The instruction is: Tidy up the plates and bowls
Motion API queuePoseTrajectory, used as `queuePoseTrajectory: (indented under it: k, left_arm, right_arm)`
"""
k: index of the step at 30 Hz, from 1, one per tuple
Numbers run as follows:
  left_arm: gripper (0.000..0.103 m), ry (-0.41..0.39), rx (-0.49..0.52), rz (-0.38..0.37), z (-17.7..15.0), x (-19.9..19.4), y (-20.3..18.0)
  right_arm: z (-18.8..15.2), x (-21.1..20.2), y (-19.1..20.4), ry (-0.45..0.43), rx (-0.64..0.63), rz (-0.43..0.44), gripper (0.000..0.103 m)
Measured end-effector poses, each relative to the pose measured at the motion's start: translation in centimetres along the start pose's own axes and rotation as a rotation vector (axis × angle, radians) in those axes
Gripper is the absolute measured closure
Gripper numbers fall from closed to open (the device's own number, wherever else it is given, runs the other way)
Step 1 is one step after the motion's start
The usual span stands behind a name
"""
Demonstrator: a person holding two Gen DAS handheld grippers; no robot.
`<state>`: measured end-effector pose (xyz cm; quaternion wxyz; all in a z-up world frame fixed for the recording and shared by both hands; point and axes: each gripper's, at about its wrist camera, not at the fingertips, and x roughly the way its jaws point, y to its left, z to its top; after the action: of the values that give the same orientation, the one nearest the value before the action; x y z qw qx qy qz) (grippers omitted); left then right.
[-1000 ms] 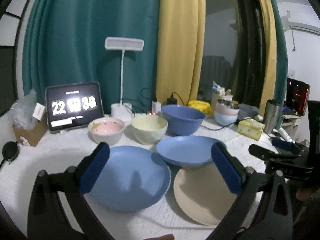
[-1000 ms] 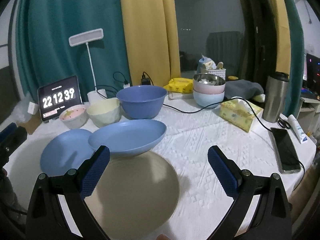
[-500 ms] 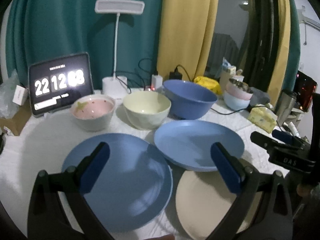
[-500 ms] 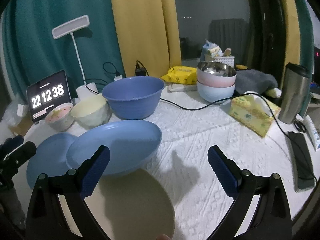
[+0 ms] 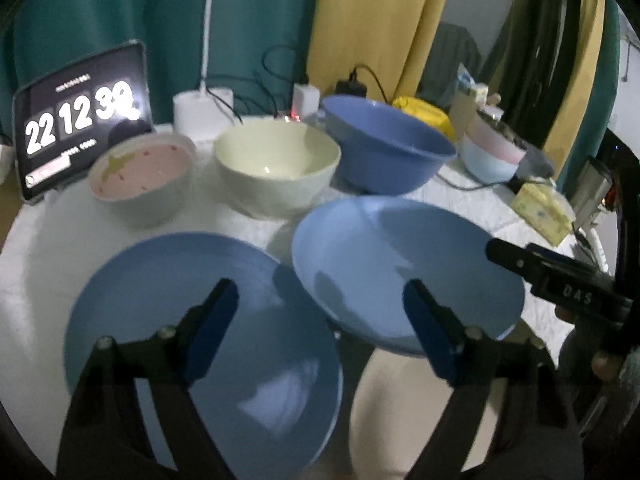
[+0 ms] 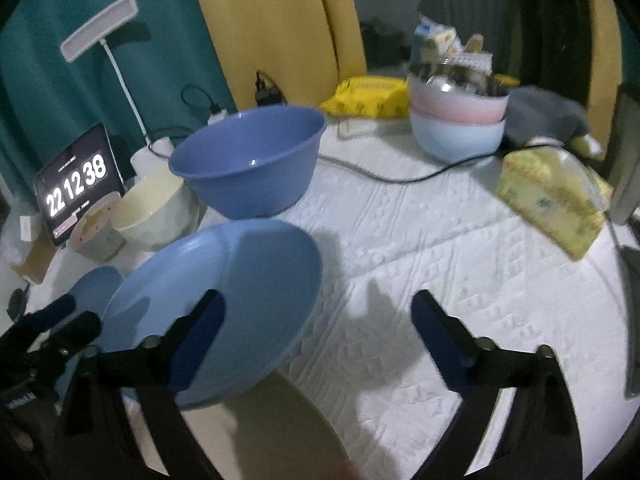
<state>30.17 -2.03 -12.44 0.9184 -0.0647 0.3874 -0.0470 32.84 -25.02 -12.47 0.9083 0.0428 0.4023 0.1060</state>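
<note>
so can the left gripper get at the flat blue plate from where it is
Probably yes: the left gripper hangs open right over the flat blue plate, its fingers empty. Nothing lies on that plate.

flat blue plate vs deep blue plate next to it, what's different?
The flat blue plate lies flat on the tablecloth; the deep blue plate is tilted, its near edge propped over the beige plate. The flat blue plate is shallow and darker; the deep blue plate has a raised wall. Both are round, blue and empty.

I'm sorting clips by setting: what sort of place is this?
Probably a home room, not a proper kitchen: a cloth-covered table with bowls, a clock display and curtains behind.
</note>
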Motion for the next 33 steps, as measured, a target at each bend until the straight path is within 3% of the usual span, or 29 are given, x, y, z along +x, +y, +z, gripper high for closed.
queuePoseTrajectory:
  k: [2,7,15,21,33]
  left_arm:
    - [0.024,0.015,-0.003,0.005,-0.1,0.5,-0.1]
    - [0.047,0.052,-0.005,-0.013,-0.1,1.7,-0.5]
    - [0.059,0.046,0.000,0.008,0.0,1.7,-0.9]
    - [0.061,0.038,-0.003,0.007,-0.2,1.2,-0.9]
    - [0.061,-0.005,0.011,0.009,-1.0,-1.0,-1.3]
  right_arm:
    - [0.0,0.6,0.2,0.021,-0.017,-0.007,0.022]
    - [0.2,1.5,0.3,0.064,-0.040,0.003,0.033]
    - [0.0,2.3,1.8,0.102,-0.136,0.010,0.062]
    - [-0.2,2.2,2.0,0.090,-0.147,-0.017,0.070]
    - [-0.7,0.1,2.7,0.037,-0.139,-0.027,0.071]
